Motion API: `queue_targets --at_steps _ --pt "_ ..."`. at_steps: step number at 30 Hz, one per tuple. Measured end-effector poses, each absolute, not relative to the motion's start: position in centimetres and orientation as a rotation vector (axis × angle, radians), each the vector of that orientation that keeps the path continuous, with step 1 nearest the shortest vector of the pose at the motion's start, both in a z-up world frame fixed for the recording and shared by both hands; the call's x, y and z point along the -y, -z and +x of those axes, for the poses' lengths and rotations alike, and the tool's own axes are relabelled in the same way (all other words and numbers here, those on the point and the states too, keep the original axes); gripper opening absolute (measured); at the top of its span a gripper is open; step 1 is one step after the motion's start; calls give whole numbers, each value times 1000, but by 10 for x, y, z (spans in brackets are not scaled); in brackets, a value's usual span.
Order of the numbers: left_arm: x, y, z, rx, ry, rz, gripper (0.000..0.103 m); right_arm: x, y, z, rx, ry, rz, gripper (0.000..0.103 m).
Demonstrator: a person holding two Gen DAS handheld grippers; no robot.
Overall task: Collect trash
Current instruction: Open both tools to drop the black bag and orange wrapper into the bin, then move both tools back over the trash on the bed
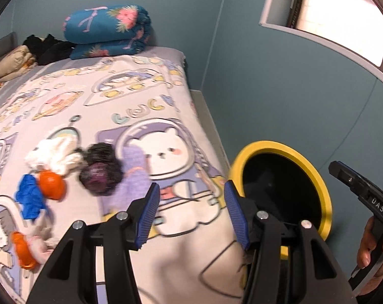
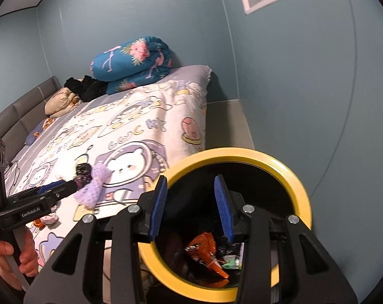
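1. The trash lies on the bed (image 1: 95, 116), on the cartoon cover: a dark crumpled wrapper (image 1: 101, 172), a white crumpled tissue (image 1: 55, 155), an orange scrap (image 1: 52, 185) and a blue scrap (image 1: 29, 200), all close together, with 1 more orange piece (image 1: 22, 249) nearer the bed edge.
2. The bin (image 2: 303, 197) with the yellow rim stands just beside the bed; inside I see an orange wrapper (image 2: 204, 249) and other small pieces already dropped.
3. The left claw (image 1: 191, 212) is released, with nothing between its blue pads, and it points toward the bed near the dark wrapper.
4. The right claw (image 2: 191, 202) hangs over the bin mouth, released and empty; its jaws are opening a little.
5. I think the step now is to fetch the next piece. The dark wrapper is nearest, so the left claw should come down on it from above and press a little into the soft cover.
6. Take care not to pinch the purple knitted piece (image 2: 93, 185) touching the wrapper, nor the cover itself.
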State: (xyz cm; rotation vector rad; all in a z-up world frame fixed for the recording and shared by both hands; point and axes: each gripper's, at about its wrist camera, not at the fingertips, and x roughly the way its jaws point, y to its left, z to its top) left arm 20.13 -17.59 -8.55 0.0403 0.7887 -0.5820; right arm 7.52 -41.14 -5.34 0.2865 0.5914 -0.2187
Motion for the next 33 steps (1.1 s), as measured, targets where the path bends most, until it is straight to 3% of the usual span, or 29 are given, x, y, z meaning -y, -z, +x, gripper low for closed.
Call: queue_targets --at_steps 16,33 --pt "39 60 200 -720 374 -3 69 313 29 111 -581 48 192 49" --pt "-40 91 207 -762 274 -64 71 257 54 158 -664 -5 149 55"
